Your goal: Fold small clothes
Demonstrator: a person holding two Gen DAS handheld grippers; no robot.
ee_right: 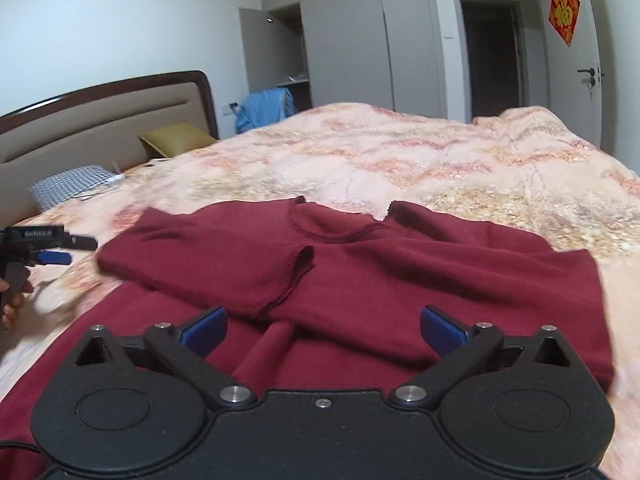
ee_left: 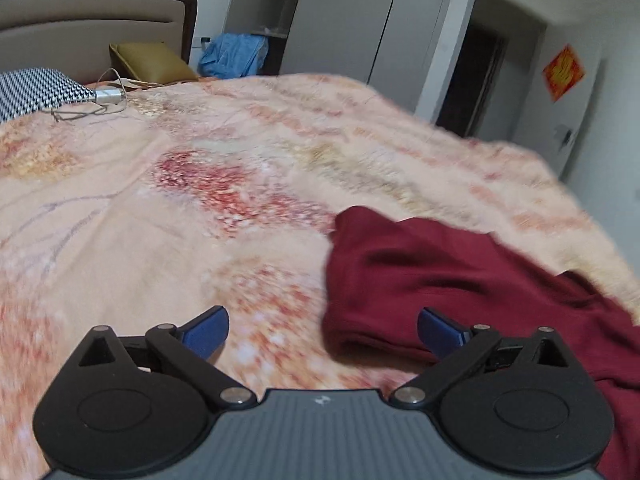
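Item: dark red shirt (ee_right: pixel 360 272), soft matte knit, both short sleeves folded in across the chest, round neckline at 12 o'clock; we find it flat on the bedspread (ee_right: pixel 460 168), a fuzzy peach-and-red floral cloth. Our left gripper (ee_left: pixel 323 330), at the shirt's 9 o'clock, and right gripper (ee_right: pixel 323 330), above its hem, have blue pads spread wide, nothing pinched.

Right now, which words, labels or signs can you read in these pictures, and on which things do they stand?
Red diamond poster on the wall: one large gold character, too blurred to read.
Left gripper: white lettering on its side, too small and blurred to read.
Nothing else carries text.
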